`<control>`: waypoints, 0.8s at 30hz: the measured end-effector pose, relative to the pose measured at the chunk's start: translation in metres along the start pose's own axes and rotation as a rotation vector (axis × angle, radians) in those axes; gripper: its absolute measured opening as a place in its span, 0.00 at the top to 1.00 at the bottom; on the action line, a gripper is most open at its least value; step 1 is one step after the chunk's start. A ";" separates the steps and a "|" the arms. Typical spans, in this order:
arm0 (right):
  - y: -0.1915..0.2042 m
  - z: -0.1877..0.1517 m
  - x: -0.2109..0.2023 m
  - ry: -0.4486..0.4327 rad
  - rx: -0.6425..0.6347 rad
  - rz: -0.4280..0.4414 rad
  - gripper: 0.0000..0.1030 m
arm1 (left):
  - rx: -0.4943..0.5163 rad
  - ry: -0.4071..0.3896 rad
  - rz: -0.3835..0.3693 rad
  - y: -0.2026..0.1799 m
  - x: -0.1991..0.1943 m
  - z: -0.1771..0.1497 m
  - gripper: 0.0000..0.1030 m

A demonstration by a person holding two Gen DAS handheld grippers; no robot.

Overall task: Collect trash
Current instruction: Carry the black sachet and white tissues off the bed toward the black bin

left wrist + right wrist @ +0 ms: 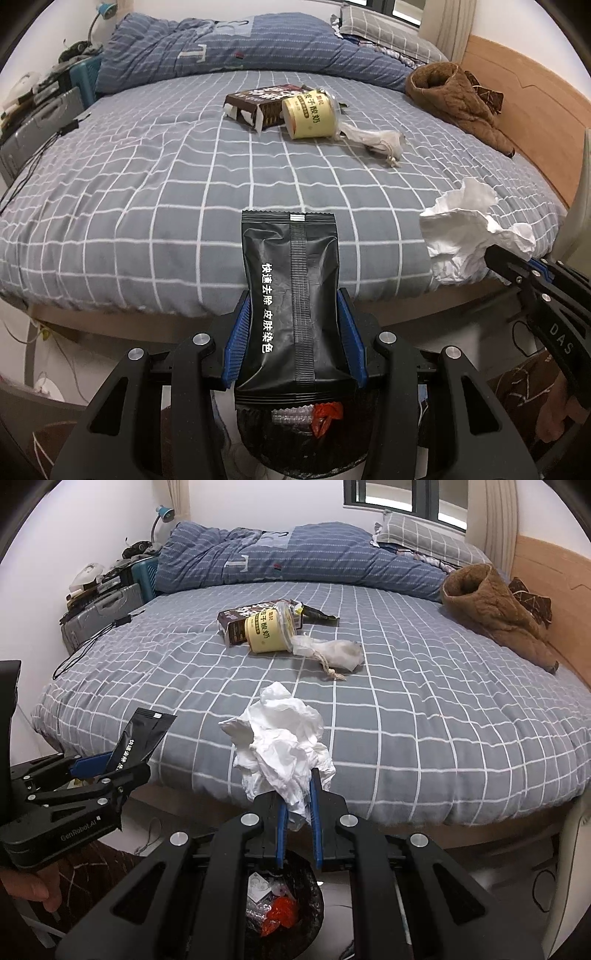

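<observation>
Left gripper (295,332) fingers clamped on black sachet (291,295), lower centre. Right gripper (297,805) fingers pinched on crumpled white tissue (280,746). Black-lined bin (284,904) below.

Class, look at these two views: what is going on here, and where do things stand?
A person is clearing trash off a bed with a hand-held gripper in each hand. The left hand-held gripper is shut on a black packet, and the right hand-held gripper is shut on a crumpled tissue. Both hang over a bin by the bed's edge that already has scraps in it. A brown carton, a yellow cup and a small pouch still lie on the bed.
</observation>
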State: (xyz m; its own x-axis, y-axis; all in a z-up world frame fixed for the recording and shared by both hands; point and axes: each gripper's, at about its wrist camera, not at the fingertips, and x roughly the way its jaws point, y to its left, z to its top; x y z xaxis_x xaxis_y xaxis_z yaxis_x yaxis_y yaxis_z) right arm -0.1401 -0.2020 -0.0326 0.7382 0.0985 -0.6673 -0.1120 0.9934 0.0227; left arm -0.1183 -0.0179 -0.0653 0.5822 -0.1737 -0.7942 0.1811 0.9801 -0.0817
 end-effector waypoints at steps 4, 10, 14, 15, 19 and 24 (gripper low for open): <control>0.003 -0.011 -0.006 0.011 -0.001 -0.002 0.90 | -0.005 0.001 0.006 0.003 -0.004 -0.007 0.57; 0.007 -0.025 -0.015 0.025 0.008 -0.007 0.90 | -0.009 -0.007 0.013 0.001 -0.014 -0.016 0.57; 0.007 -0.032 -0.021 0.030 0.015 -0.008 0.90 | -0.007 -0.008 0.017 -0.001 -0.019 -0.023 0.57; 0.007 -0.034 -0.022 0.031 0.017 -0.010 0.90 | -0.007 -0.010 0.020 -0.001 -0.021 -0.026 0.57; 0.008 -0.043 -0.025 0.049 0.035 -0.004 0.90 | -0.010 -0.003 0.025 -0.002 -0.025 -0.035 0.57; 0.011 -0.052 -0.031 0.063 0.028 -0.014 0.90 | -0.016 0.008 0.040 0.000 -0.030 -0.046 0.57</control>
State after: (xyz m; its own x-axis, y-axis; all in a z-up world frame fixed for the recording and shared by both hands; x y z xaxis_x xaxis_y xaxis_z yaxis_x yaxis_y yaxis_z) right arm -0.1990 -0.1970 -0.0507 0.6963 0.0820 -0.7131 -0.0831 0.9960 0.0334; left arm -0.1726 -0.0087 -0.0692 0.5822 -0.1334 -0.8021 0.1447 0.9877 -0.0592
